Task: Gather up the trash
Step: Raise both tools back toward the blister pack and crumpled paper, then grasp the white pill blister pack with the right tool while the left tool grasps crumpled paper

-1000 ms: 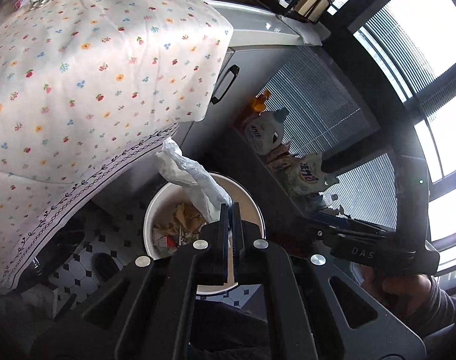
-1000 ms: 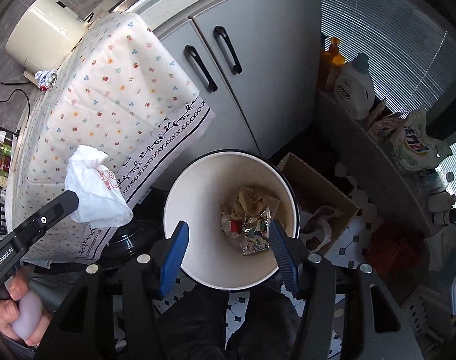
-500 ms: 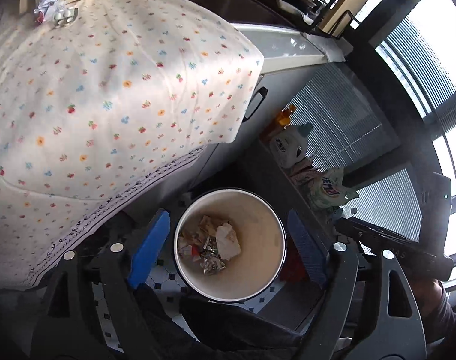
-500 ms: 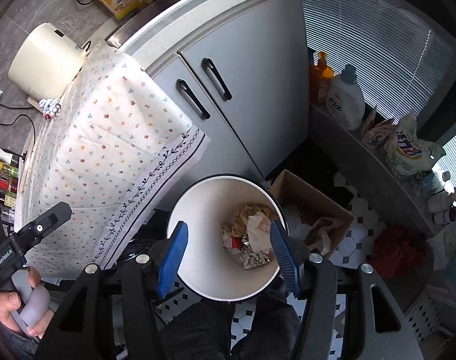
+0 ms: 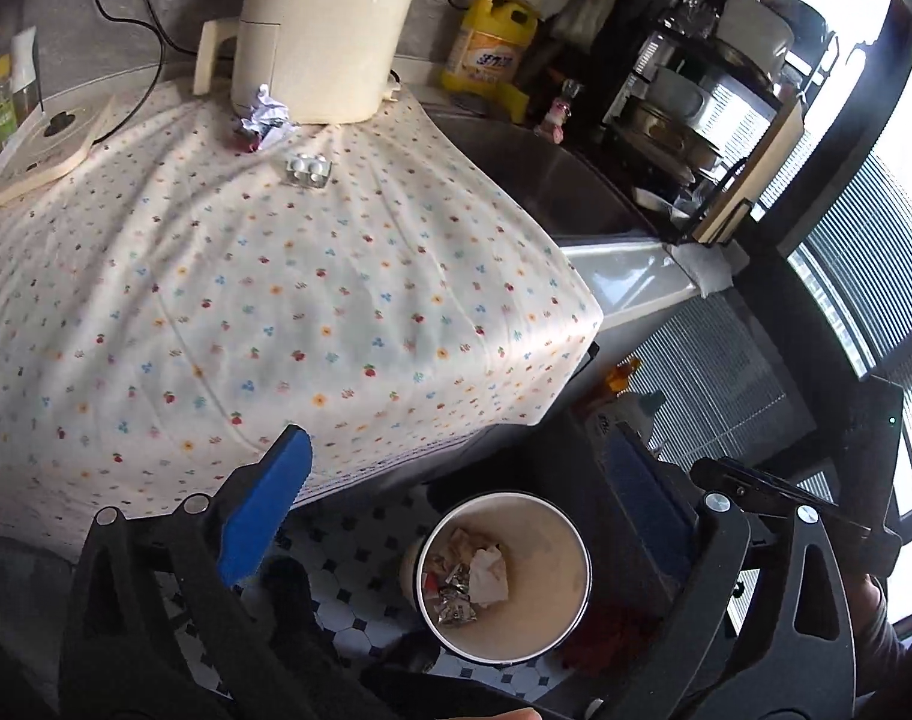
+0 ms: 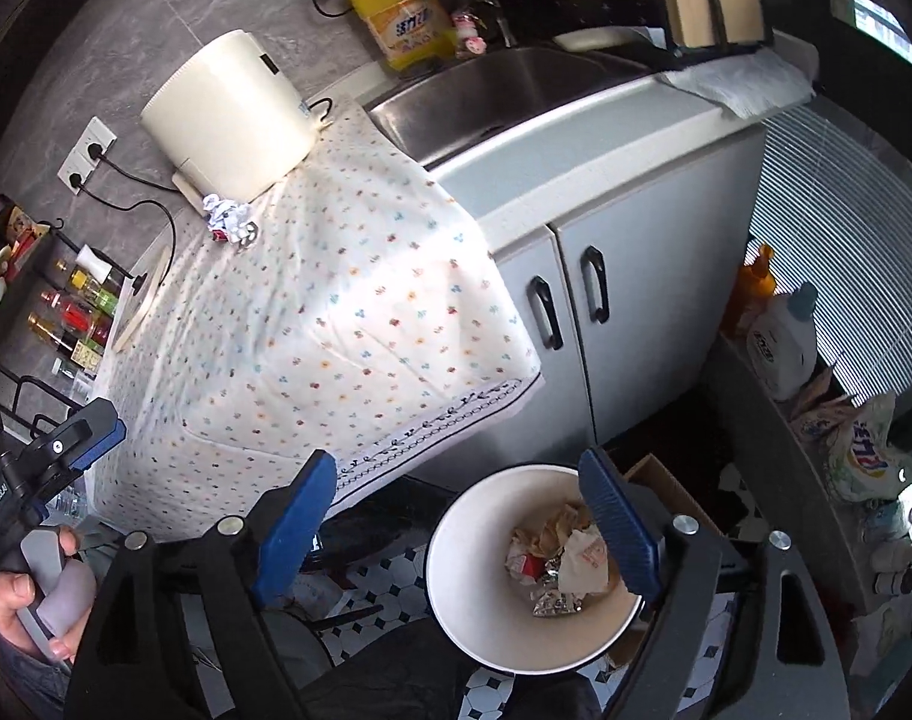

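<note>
A white bin (image 5: 552, 606) (image 6: 474, 576) stands on the tiled floor below the table, with crumpled trash (image 5: 471, 576) (image 6: 567, 558) inside it. My left gripper (image 5: 456, 498) hangs above the bin, its jaws opening and nothing between them. My right gripper (image 6: 456, 528) is also above the bin, jaws opening and empty. On the floral tablecloth (image 5: 276, 300) (image 6: 336, 312), by the cream appliance (image 5: 318, 30) (image 6: 228, 114), lie a crumpled wrapper (image 5: 261, 120) (image 6: 228, 219) and a silver blister pack (image 5: 308, 168).
Beyond the cloth are a steel sink (image 6: 486, 96) and a yellow detergent bottle (image 6: 405, 18). Grey cabinet doors (image 6: 636, 312) face the bin. A cardboard box (image 6: 666, 480) sits beside it, a shelf with detergent bottles (image 6: 780, 342) to the right, a spice rack (image 6: 66, 312) at left.
My left gripper opened and the white bag it held now lies in the bin. Both grippers rose, bringing the table top into view. The right jaws widened.
</note>
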Demonstrator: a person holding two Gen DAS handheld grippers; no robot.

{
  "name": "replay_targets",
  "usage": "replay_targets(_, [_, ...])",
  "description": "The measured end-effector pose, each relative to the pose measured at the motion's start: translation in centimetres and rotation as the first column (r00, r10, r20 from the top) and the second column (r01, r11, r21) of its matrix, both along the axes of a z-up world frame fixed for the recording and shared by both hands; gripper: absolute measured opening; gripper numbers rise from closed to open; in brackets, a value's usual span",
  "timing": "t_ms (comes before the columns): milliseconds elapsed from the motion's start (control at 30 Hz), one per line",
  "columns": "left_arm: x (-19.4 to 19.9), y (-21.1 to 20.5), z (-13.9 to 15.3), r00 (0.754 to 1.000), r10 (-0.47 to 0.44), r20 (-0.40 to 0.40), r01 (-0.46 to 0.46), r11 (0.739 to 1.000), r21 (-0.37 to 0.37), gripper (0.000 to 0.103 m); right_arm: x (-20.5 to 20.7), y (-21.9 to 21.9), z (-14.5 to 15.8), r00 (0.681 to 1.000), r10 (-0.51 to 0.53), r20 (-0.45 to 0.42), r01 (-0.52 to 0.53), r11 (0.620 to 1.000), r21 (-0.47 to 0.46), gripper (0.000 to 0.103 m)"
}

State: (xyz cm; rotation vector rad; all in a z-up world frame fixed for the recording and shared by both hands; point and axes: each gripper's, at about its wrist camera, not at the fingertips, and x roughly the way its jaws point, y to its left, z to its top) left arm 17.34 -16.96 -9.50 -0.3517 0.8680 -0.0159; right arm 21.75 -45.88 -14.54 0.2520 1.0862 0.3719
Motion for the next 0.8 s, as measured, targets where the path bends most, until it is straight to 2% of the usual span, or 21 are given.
replay_targets(233, [1.0,5.0,1.6,0.995,0.079,0.067,-0.079,0.997,0.001,0.097,2.5,4.3,3.0,0.996,0.036,0.087,-0.036,0.999,-0.001,0.094])
replay_targets(467, [3.6,9.5,2.7,0.989,0.109,0.099,-0.108,0.994,-0.015,0.097,5.8,9.1,4.9,0.991,0.054,0.125,-0.055,0.998,0.005,0.095])
replay_targets(800, [5.9,17.3,3.6,0.974,0.181,0.138,-0.179,0.983,-0.027,0.097,11.4,18.1,5.2,0.986,0.096,0.133,-0.096,0.995,-0.004,0.095])
